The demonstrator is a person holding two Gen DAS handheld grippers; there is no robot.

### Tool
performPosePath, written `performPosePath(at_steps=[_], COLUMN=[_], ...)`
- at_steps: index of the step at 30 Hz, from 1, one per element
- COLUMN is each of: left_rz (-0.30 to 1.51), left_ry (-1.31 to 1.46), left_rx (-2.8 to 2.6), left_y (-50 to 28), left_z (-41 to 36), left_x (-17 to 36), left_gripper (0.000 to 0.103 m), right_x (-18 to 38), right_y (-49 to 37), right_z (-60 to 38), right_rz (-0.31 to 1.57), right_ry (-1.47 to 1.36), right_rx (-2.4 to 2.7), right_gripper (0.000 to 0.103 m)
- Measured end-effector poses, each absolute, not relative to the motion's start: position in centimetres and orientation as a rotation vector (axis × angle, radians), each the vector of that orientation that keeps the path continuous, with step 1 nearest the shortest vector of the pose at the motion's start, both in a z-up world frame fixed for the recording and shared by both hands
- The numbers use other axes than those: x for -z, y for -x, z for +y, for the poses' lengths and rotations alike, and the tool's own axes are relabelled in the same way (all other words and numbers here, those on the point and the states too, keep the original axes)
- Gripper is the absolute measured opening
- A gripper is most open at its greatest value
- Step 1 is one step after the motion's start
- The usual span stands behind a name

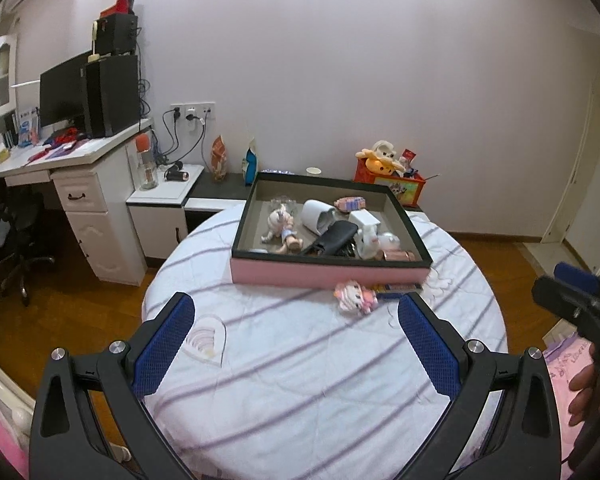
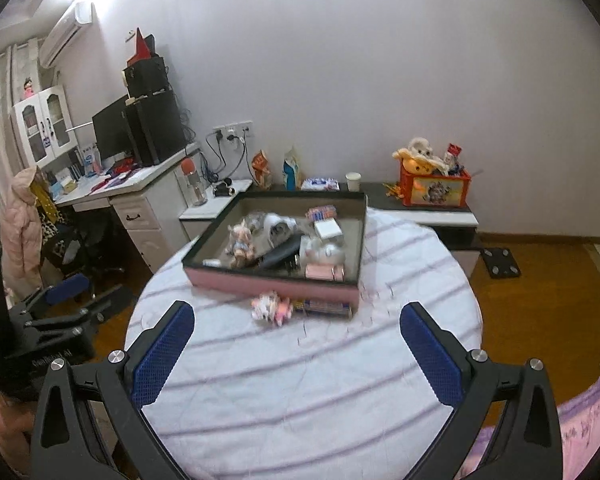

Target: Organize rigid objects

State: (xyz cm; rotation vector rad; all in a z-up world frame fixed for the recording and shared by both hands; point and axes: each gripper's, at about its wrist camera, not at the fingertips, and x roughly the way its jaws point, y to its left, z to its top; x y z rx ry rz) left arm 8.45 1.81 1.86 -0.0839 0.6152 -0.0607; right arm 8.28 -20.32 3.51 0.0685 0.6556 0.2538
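A pink box with a dark rim sits at the far side of a round bed. It holds several items: a doll, a white cup, a black case. In front of the box lie a small pink figure and a blue flat pack. My left gripper is open and empty, short of the figure. My right gripper is open and empty; it also shows at the right edge of the left wrist view.
A white desk with a monitor and computer tower stands at the left, with an office chair. A low cabinet and a red toy box line the far wall. Wooden floor surrounds the bed.
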Motion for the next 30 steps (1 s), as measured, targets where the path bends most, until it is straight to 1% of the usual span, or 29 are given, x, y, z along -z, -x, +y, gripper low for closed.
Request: performPosePath(at_steps=[9, 18, 30], left_rz=[0.644, 0.634, 0.647], left_ry=[0.073, 0.080, 0.083], left_rx=[0.052, 0.035, 0.044], left_y=[-5.1, -3.7, -3.9], left_z=[0.6, 0.9, 0.5], left_x=[-0.9, -1.3, -0.9], left_gripper=[0.103, 0.103, 0.103], right_x=[-0.8, -0.8, -0.8], right_y=[-6.0, -4.9, -4.6], right_z=[-21.4, -21.6, -21.4], right_rz=[0.717, 0.703, 0.704], right_ry=[-0.103, -0.110, -0.107], right_rx=[-0.233, -0.231, -0.229], right_gripper=[0.103, 0.103, 0.103])
